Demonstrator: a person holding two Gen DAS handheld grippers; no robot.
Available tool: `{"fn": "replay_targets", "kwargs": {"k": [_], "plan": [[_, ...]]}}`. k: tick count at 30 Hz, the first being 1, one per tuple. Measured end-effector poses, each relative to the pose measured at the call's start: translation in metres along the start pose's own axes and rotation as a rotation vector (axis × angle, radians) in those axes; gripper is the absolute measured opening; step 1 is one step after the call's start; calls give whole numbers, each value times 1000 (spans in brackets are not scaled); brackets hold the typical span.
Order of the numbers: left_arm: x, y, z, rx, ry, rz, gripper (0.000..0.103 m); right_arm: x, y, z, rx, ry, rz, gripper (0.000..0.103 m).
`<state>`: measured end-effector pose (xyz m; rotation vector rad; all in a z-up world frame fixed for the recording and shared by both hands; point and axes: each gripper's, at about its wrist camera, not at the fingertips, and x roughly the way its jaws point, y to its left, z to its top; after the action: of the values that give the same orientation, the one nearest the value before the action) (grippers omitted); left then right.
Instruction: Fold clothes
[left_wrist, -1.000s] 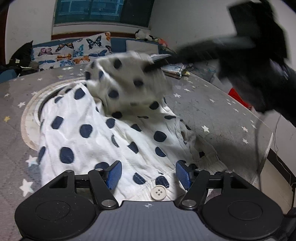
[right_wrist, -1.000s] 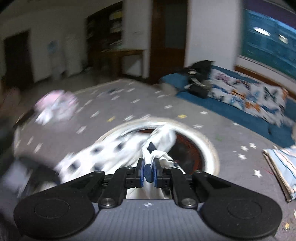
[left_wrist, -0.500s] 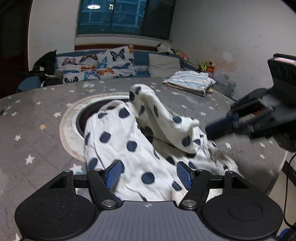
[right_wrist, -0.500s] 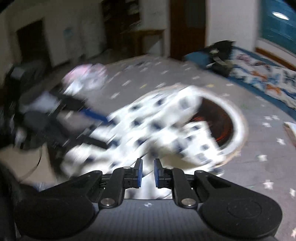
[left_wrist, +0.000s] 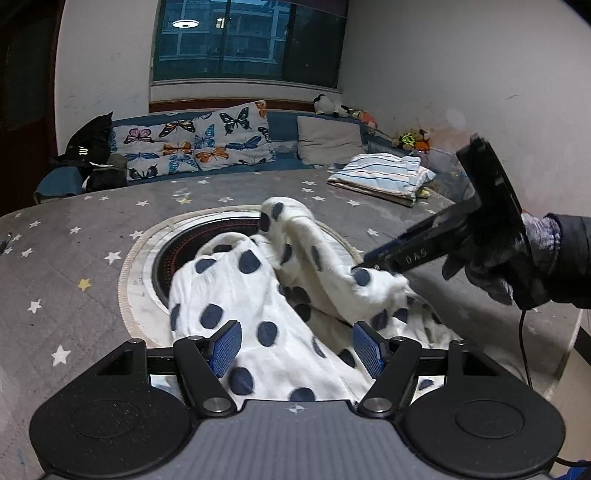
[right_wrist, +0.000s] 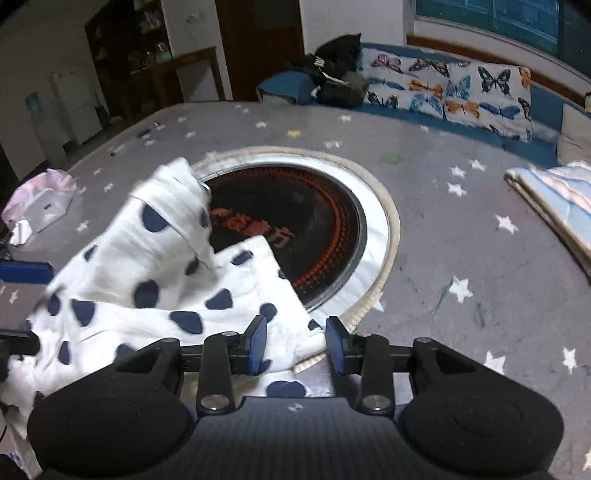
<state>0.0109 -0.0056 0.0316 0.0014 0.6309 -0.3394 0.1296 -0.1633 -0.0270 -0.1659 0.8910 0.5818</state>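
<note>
My left gripper (left_wrist: 295, 345) stands with its jaws wide, the blue pads (left_wrist: 224, 347) apart and pressing on nothing; the white garment with navy polka dots (left_wrist: 258, 295) lies spread beneath and between them. The garment is rumpled on the grey star-printed table cover (left_wrist: 74, 258), draped partly over the round dark heater opening (left_wrist: 177, 258) set in the tabletop, with one fold humped up toward the far side.

My right gripper (right_wrist: 295, 343) has its jaws opening; a corner of the polka-dot cloth lies in the gap, beside the left pad, and I see neither pad pressing on it. From the left wrist view, the same right gripper comes in from the right, held by a gloved hand (left_wrist: 495, 266), its tips just at a raised fold of the garment.

A folded striped cloth (left_wrist: 380, 175) sits well apart on the far side of the table. Behind it runs a blue bench with a butterfly cushion (left_wrist: 195, 144).
</note>
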Motion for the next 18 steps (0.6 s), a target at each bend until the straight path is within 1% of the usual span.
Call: {"fn": "replay_targets", "kwargs": {"k": [2, 4, 6, 9, 13, 18], "plan": [[3, 6, 3, -5, 1, 18, 71, 2, 2, -1, -15, 11, -5, 34], [7, 12, 8, -15, 1, 36, 73, 3, 5, 1, -55, 20, -20, 25], [11, 17, 13, -22, 0, 53, 73, 3, 9, 3, -96, 28, -35, 18], [16, 24, 19, -17, -8, 78, 73, 1, 13, 8, -168, 22, -85, 17], [23, 37, 30, -28, -8, 112, 73, -4, 15, 23, -312, -26, -227, 16], [36, 49, 38, -43, 10, 135, 73, 1, -7, 52, -385, -52, -404, 16]]}}
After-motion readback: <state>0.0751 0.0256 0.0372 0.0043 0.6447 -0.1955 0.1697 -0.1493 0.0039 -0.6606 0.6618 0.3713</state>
